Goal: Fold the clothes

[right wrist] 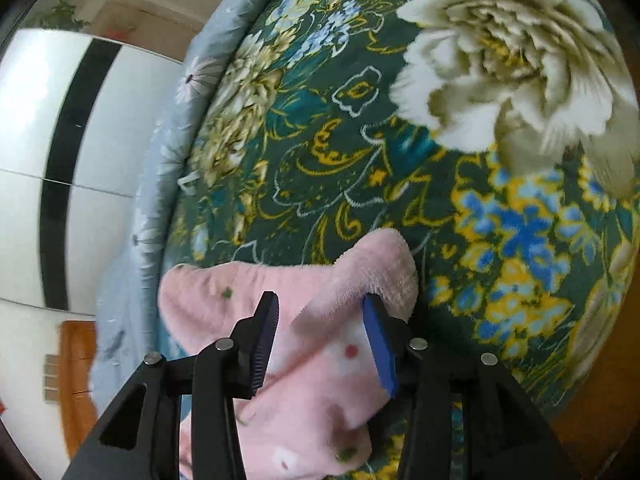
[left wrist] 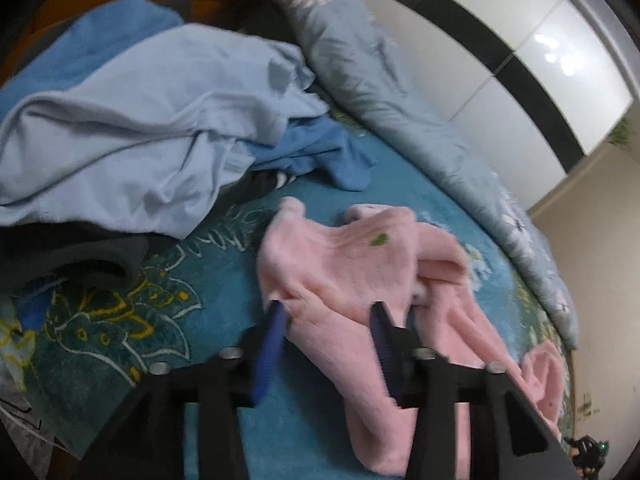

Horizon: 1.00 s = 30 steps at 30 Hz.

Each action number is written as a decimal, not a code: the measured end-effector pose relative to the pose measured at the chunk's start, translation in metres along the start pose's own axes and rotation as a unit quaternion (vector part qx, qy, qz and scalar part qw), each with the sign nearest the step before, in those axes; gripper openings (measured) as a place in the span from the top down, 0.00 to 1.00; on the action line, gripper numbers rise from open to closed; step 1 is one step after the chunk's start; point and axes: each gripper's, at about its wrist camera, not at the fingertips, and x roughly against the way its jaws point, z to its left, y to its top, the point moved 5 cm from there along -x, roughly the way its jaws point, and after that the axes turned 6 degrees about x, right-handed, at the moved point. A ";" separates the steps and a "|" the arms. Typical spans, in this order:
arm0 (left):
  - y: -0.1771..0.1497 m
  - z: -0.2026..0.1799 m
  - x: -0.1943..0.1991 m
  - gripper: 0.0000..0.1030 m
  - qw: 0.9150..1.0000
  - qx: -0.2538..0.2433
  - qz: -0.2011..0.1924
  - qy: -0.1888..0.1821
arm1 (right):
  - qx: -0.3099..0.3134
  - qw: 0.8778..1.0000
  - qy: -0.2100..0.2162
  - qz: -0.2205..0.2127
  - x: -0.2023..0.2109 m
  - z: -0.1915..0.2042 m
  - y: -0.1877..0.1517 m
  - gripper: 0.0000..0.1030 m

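Folding pink garment (left wrist: 352, 264) on bed (left wrist: 208, 320): your left tongs (left wrist: 328, 316) and right tongs (right wrist: 320, 312) both spread, straddling fabric lower centre, releasing it flat.

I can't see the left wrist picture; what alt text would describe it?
A fluffy pink garment lies crumpled on a teal floral blanket, between the open blue-padded fingers of the left gripper. Behind it sits a heap of light blue clothes, with a grey flowered quilt alongside.

A glossy white wardrobe (left wrist: 516, 76) with black stripes stands beside the bed (right wrist: 360, 160).
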 end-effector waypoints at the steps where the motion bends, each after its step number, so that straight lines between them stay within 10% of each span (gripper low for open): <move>1: 0.002 0.001 -0.006 0.50 1.000 0.004 0.006 0.005 | 0.005 1.000 -0.012 0.002 -0.003 0.004 0.001 0.55; 12: 0.007 0.011 -0.065 0.50 0.993 0.030 0.082 0.080 | 0.045 0.993 -0.101 0.030 -0.031 0.024 0.013 0.56; 16: 0.001 0.016 -0.064 0.66 0.994 0.039 0.074 0.072 | 0.072 0.990 -0.118 0.024 -0.029 0.022 0.009 0.86; 18: 0.000 0.016 -0.062 0.84 0.994 0.038 0.073 0.072 | 0.081 0.991 -0.106 0.027 -0.027 0.019 0.008 0.93; 30: 0.052 -0.031 0.036 0.91 0.995 0.049 -0.038 -0.076 | 0.108 0.992 0.057 -0.032 0.043 0.039 0.019 0.97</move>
